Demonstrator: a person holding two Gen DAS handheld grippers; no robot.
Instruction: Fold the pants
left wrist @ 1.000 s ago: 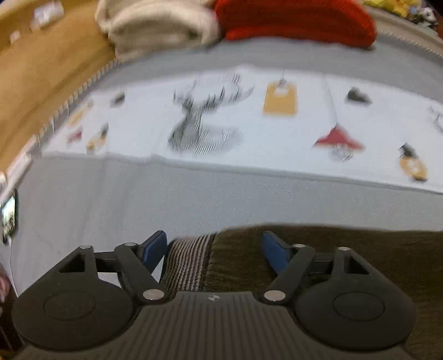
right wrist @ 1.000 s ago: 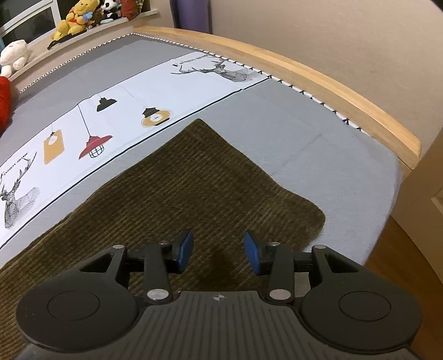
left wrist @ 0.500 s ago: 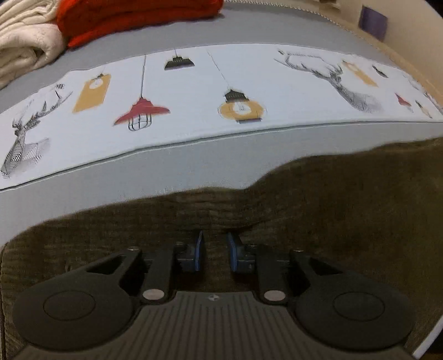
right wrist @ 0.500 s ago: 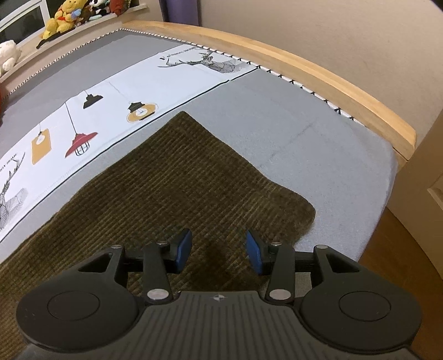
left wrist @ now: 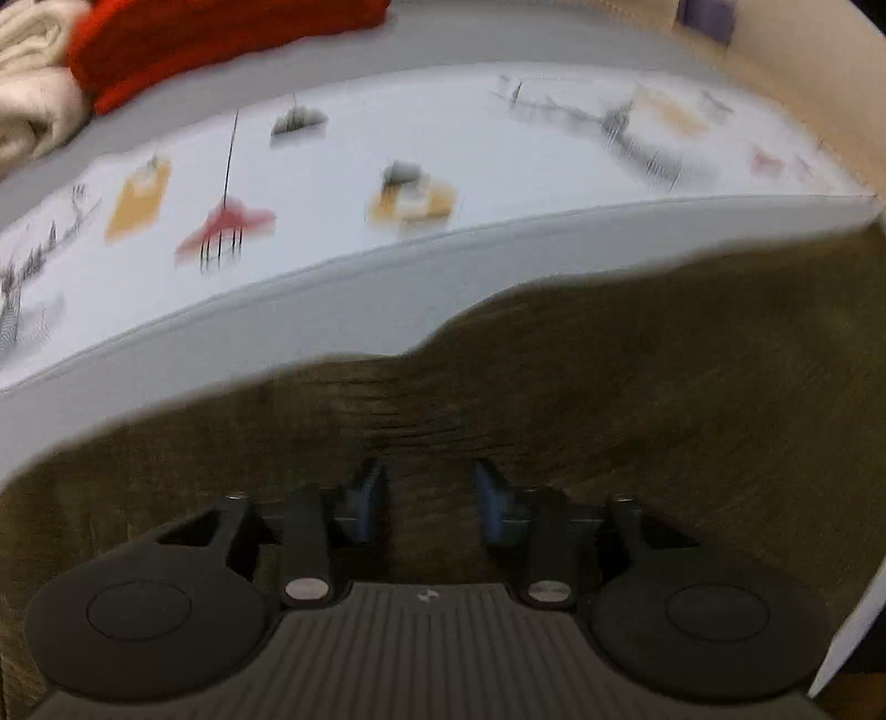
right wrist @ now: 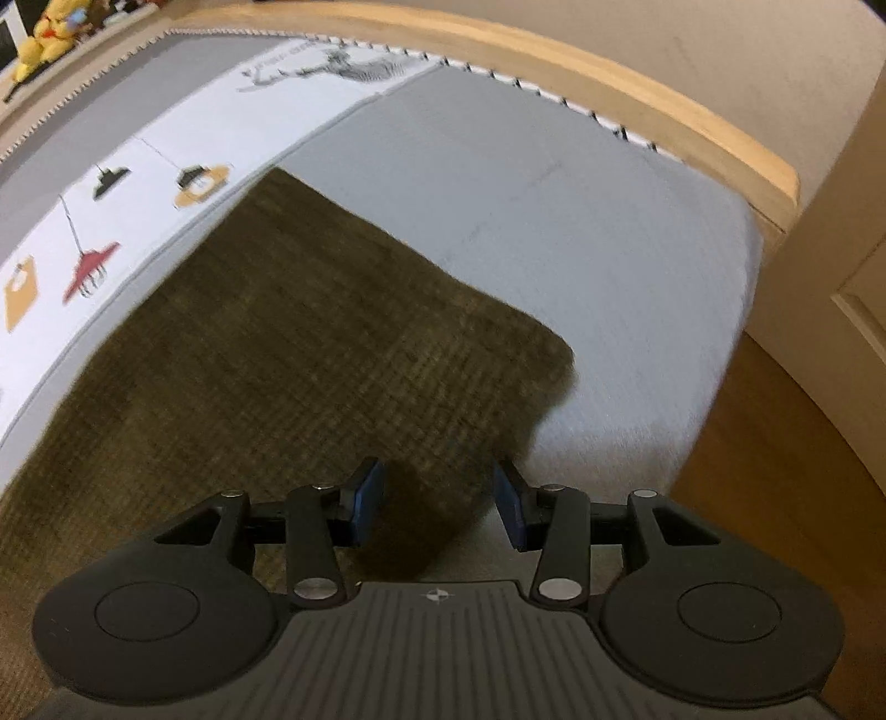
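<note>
The pants (left wrist: 637,387) are dark olive-brown ribbed fabric lying flat on a grey bed cover (left wrist: 221,354). In the left wrist view my left gripper (left wrist: 426,498) is open, its blue pads low over the cloth with nothing between them. In the right wrist view the pants (right wrist: 310,332) spread from the lower left to a rounded corner at the right. My right gripper (right wrist: 437,504) is open just above the near edge of the pants, and holds nothing.
A white printed band with lamps and deer (right wrist: 166,183) runs across the bed beyond the pants. A wooden bed rail (right wrist: 554,94) curves along the far side, with wooden floor (right wrist: 775,443) at right. Red (left wrist: 221,39) and cream (left wrist: 27,105) folded blankets lie far left.
My left gripper swung right from the striped waistband over the pants, closed to a narrow gap half a second ago, and has opened wider now. My right gripper shifted slightly toward the pants' right corner.
</note>
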